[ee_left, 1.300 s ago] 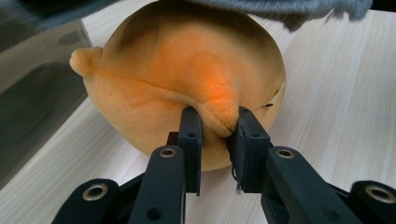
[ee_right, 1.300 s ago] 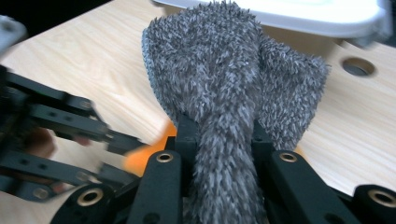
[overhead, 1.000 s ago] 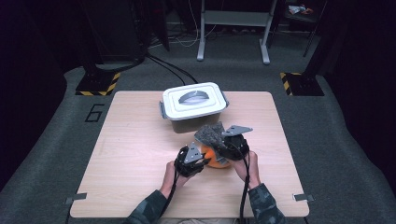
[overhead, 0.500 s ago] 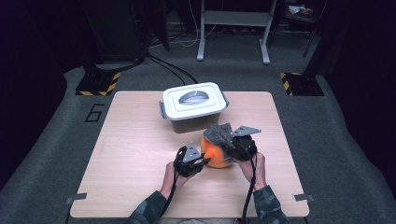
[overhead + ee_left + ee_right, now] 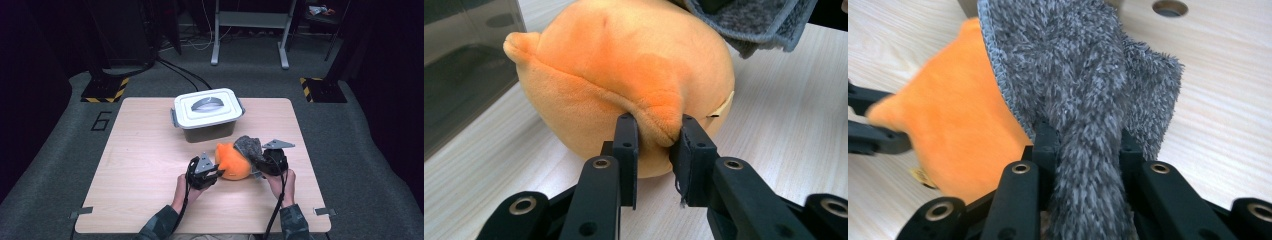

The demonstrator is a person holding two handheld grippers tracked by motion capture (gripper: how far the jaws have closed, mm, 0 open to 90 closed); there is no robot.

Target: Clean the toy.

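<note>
Both tongs shifted right: left tongs (image 5: 654,135) pinch one orange plush (image 5: 624,75), right tongs (image 5: 1083,145) one grey cloth (image 5: 1083,75) (draped).

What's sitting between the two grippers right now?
The orange plush toy, in the high view: left gripper pinches its fold, right gripper holds a grey cloth on it.

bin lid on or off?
On. The white lid sits flat over the bin, handle folded down; latches too small to tell.

Digit "6" on floor (image 5: 101,120) left of table (image 5: 145,165)
</note>
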